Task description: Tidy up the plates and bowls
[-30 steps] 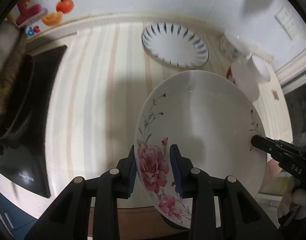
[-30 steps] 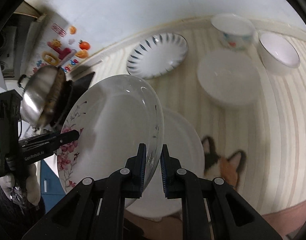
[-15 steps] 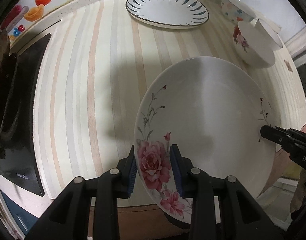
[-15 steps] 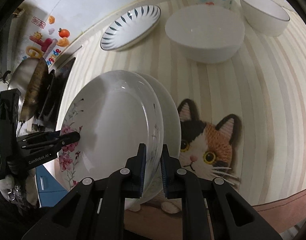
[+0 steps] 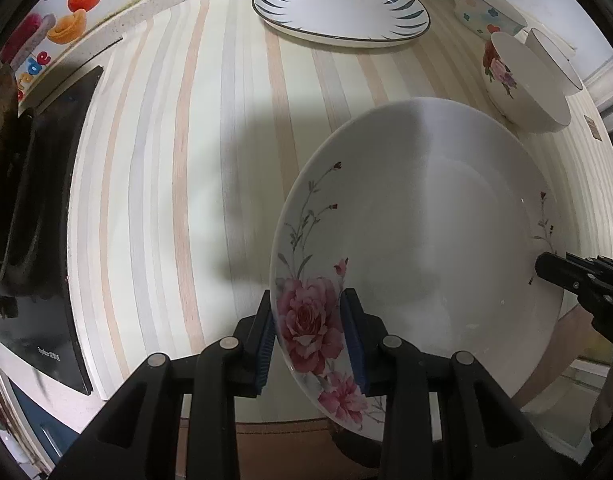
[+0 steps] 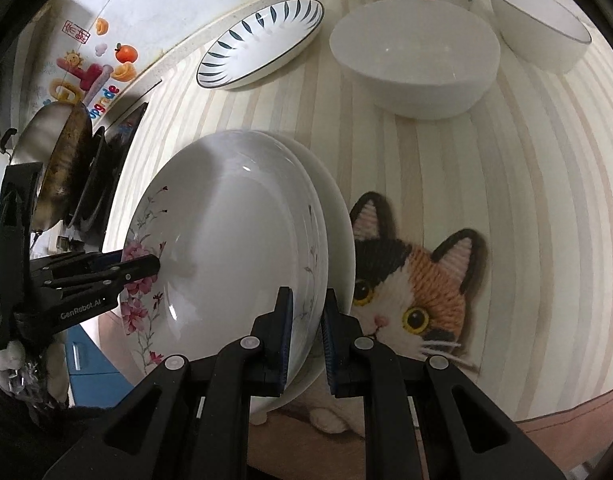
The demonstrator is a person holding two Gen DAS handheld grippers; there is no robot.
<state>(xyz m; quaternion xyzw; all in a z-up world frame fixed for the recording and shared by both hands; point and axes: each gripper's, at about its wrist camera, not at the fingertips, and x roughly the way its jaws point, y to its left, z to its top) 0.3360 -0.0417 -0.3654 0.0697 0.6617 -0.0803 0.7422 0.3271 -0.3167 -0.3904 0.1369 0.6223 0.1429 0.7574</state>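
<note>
Open striped tabletop [image 5: 178, 184] is left clear at the left; the far right is blocked by bowls [image 5: 522, 84] and a leaf-patterned plate [image 5: 340, 8].

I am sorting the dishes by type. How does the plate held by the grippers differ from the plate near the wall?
The held plate has pink roses; the far plate has dark blue leaf strokes around its rim. The held plate is tilted and gripped at two edges; the far plate lies flat, untouched. Both are white.
</note>
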